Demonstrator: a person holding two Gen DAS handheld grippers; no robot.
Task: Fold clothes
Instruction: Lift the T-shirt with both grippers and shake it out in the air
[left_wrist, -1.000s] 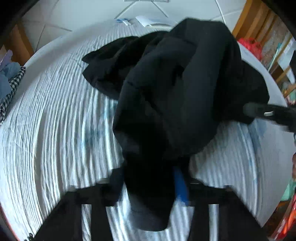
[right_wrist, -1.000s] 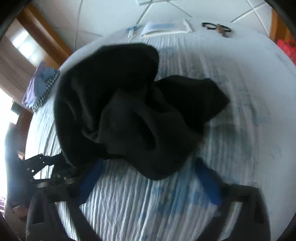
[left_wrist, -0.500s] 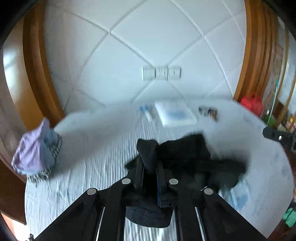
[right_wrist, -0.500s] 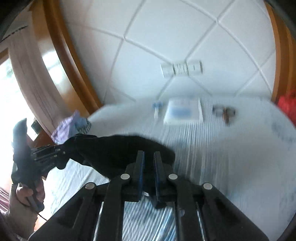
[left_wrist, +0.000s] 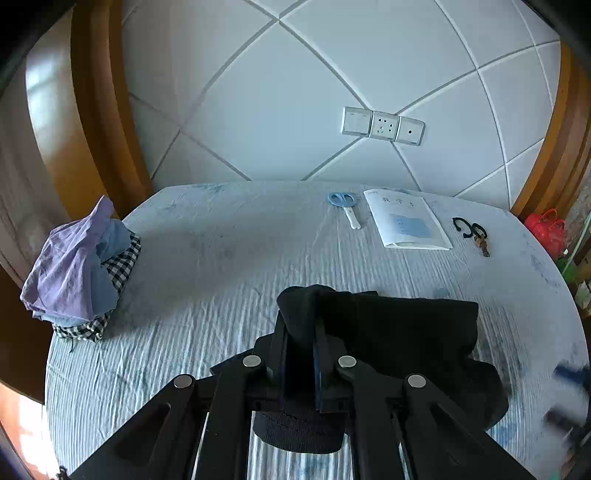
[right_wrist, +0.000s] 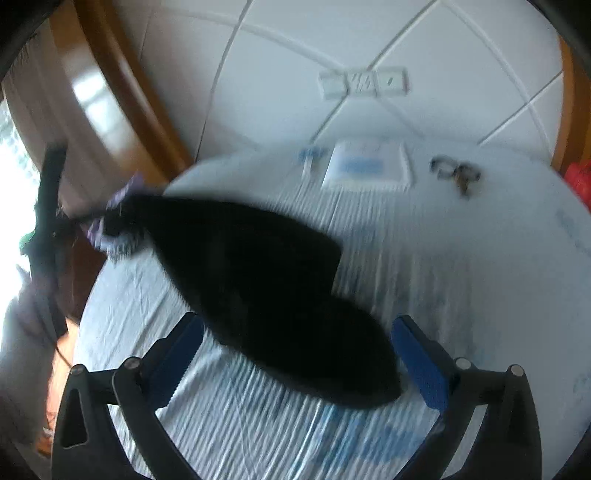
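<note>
Lifting black garment (left_wrist: 402, 332) over bed (left_wrist: 221, 266)
Left gripper (left_wrist: 300, 354) pinching soft dark cloth; right gripper (right_wrist: 295, 354) jaws opening wide, gripping nothing; leaving crinkled striped sheet bare toward far edge.

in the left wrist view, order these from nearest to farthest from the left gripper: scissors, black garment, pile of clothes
1. black garment: clamped in the left gripper, draping to its right.
2. pile of clothes: at the table's left edge.
3. scissors: far side, near the wall.
</note>
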